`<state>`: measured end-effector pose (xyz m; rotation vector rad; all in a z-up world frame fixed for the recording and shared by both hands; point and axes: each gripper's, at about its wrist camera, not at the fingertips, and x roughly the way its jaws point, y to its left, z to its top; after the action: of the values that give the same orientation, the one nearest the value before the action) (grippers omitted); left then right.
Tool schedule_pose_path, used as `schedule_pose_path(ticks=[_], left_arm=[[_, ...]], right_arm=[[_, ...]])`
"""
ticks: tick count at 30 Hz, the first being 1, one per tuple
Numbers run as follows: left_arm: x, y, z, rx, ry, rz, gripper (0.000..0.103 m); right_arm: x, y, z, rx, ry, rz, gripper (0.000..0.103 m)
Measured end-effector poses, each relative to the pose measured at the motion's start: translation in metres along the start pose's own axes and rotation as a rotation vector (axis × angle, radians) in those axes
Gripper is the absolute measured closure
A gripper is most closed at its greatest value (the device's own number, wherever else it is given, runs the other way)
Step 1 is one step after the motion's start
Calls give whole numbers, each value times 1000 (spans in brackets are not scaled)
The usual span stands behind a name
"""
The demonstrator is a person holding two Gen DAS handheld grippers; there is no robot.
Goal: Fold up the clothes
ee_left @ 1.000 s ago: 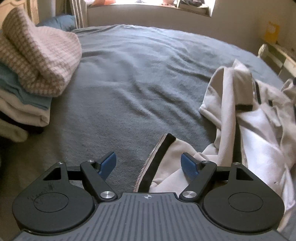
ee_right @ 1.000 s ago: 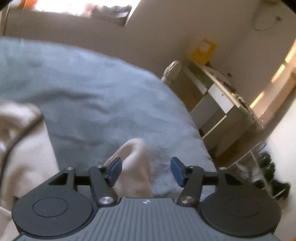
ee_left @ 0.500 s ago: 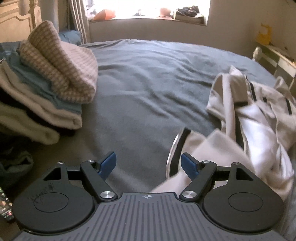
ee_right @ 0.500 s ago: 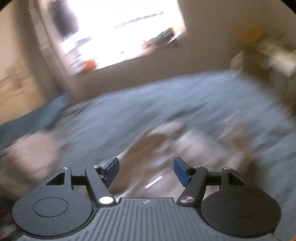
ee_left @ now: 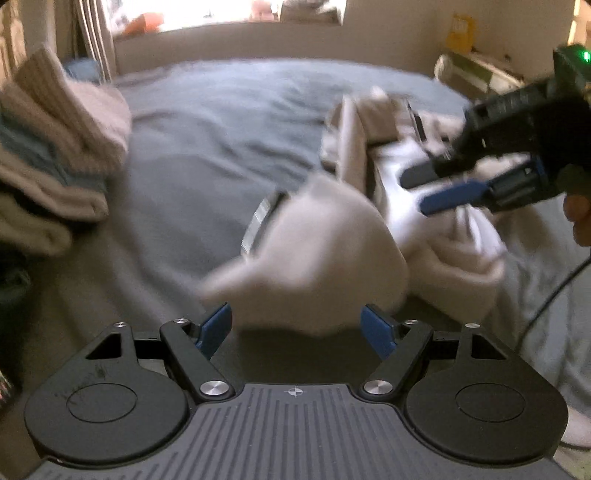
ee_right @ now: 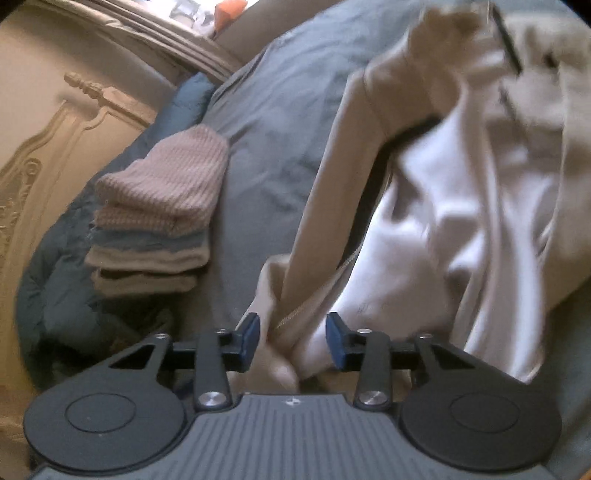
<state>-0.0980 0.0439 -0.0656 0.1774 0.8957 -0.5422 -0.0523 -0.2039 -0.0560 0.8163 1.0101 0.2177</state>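
A wide bed covered by a grey-blue blanket fills the room, its cloth lightly rumpled. Behind it a bright window sill holds small clutter (too blurred to name), and a pale wall runs to a low shelf at the right. A carved cream headboard and a quilted teal duvet border the bed's head end. On the blanket sits a stack of folded clothes, a ribbed pinkish knit on top. Well apart from it, the cream zip jacket lies crumpled across the blanket's right half. The left gripper hangs with jaws spread, a jacket fold just ahead of them. The right gripper has its jaws closing, the jacket's zipper edge between the pads, not yet pressed.
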Motion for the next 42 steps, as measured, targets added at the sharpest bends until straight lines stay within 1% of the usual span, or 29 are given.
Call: schedule_pose_path(ticks=[3, 6, 9, 10, 11, 12, 14, 16, 18, 20, 24, 26, 29, 31, 32, 34, 35, 36, 37, 38, 39, 40, 41, 42], left_arm=[[12, -12, -10, 19, 24, 16, 27], [19, -16, -11, 29, 28, 30, 27], [17, -10, -8, 39, 11, 31, 27], [16, -8, -7, 50, 8, 34, 27], [14, -6, -6, 60, 6, 35, 27], [12, -5, -5, 68, 1, 30, 27], [10, -3, -4, 81, -5, 16, 26], [8, -3, -2, 82, -9, -2, 25], [8, -1, 1, 69, -16, -14, 25], [9, -1, 4, 57, -33, -8, 22], [9, 1, 13, 32, -74, 10, 18], [9, 4, 18, 15, -88, 12, 14], [10, 10, 26, -11, -114, 25, 7], [14, 14, 29, -7, -128, 70, 5], [17, 15, 31, -2, -134, 97, 5], [24, 21, 33, 9, -136, 140, 5], [27, 25, 34, 7, -135, 143, 5], [30, 29, 36, 5, -135, 147, 5], [32, 33, 37, 3, -135, 150, 5], [34, 36, 39, 2, -138, 148, 5], [36, 40, 41, 2, -141, 146, 5], [38, 43, 42, 11, -141, 142, 5], [42, 46, 44, 27, -138, 138, 5], [45, 49, 45, 42, -135, 133, 5]], right_arm=[[8, 2, -19, 4, 89, 80, 63], [21, 9, -26, -56, 111, 32, 63], [41, 13, -23, -115, 136, 28, 63], [49, 15, -22, -131, 154, 39, 68], [56, 16, -21, -139, 180, 57, 88], [63, 18, -20, -143, 202, 77, 91], [64, 20, -21, -130, 209, 134, 94], [59, 26, -18, -125, 199, 232, 94], [51, 34, -9, -117, 159, 322, 94], [44, 40, 1, -102, 112, 400, 94], [37, 29, 32, 42, 10, 536, 94], [36, 23, 44, 91, -30, 569, 94], [46, 18, 54, 120, -57, 574, 94], [60, 16, 56, 132, -45, 543, 94], [67, 15, 56, 141, -36, 519, 93], [80, 8, 55, 183, 1, 427, 92], [85, 5, 54, 203, 16, 386, 91], [83, 0, 52, 223, 16, 362, 89], [80, -5, 50, 240, 11, 344, 83], [72, -11, 47, 247, -15, 348, 76], [63, -17, 45, 253, -43, 353, 72], [53, -22, 41, 255, -76, 364, 65], [43, -28, 38, 255, -105, 373, 60], [32, -36, 35, 253, -116, 381, 60]])
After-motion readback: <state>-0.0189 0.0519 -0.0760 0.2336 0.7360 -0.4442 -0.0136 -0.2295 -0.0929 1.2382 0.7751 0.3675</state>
